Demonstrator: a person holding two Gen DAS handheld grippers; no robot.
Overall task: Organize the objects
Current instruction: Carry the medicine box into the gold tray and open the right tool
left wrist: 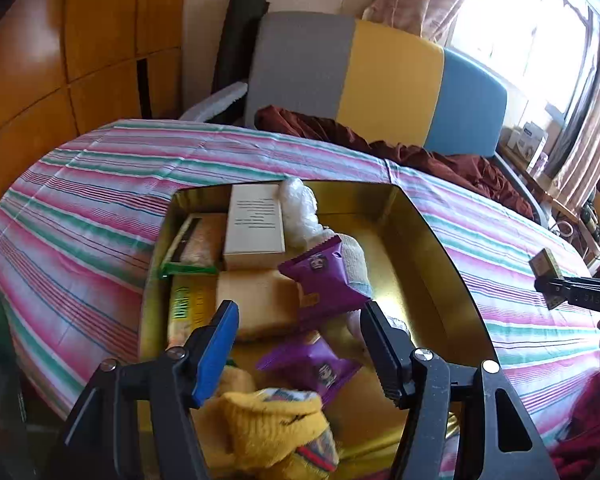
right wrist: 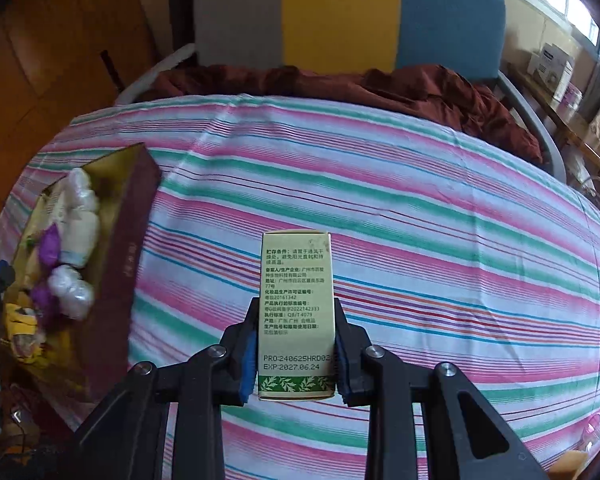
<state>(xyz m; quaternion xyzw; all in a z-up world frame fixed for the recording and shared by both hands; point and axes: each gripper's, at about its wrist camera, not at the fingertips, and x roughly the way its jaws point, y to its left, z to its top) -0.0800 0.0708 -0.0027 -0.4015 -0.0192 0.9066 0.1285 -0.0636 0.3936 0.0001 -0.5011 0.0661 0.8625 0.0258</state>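
Striped bedsheet point(right wrist: 420, 200) carries a gold box point(left wrist: 440, 248) of snacks, the left tool point(left wrist: 296, 356) released above it, the right tool point(right wrist: 296, 344) clenching a carton point(right wrist: 296, 312).

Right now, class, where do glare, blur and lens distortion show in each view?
Left wrist view: the window is blown out white and the striped cloth bulges from the fisheye. Right wrist view: print on the green box is sharp, while the gold-lined box at the left edge is smeared.

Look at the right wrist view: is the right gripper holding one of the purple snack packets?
No: the right gripper is shut on a tall pale green printed carton, held above the striped cloth.
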